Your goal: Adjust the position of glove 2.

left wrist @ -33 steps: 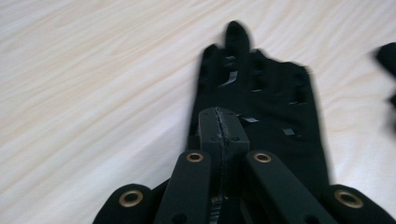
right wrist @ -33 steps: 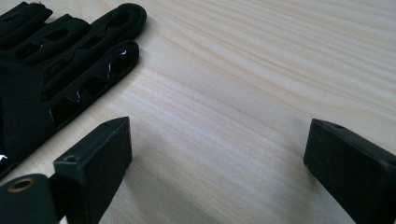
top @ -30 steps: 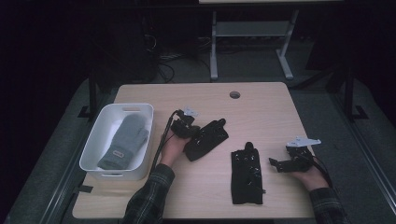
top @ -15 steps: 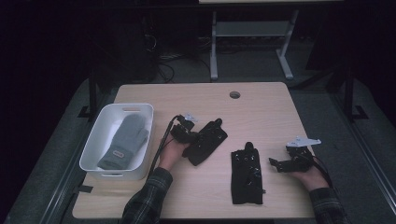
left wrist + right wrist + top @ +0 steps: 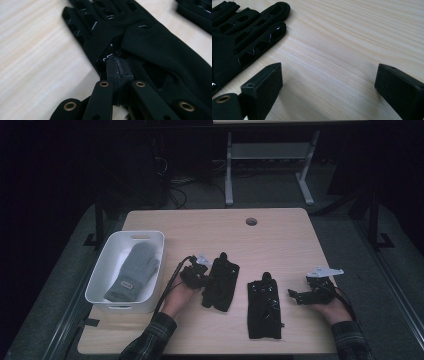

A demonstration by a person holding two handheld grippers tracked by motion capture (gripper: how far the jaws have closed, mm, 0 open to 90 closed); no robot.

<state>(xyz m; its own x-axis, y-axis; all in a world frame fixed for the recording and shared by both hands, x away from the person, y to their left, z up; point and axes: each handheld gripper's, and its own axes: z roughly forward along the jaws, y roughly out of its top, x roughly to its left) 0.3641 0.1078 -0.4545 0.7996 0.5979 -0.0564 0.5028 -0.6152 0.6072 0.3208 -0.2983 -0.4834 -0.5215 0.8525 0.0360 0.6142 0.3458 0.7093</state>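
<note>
Currently: black glove (image 5: pixel 155 50), just right of the white bin (image 5: pixel 100 285) on the surface. Soft, light, floppy. My left tool (image 5: pixel 117 65) pinches its cuff edge; my right tool (image 5: pixel 328 82) rests wide, unloaded.

In the left gripper view the black glove (image 5: pixel 155 47) near the white bin (image 5: pixel 102 285) runs off the top and right edges. The grey mitten (image 5: pixel 134 272) in that bin bears a label too small to read.
</note>
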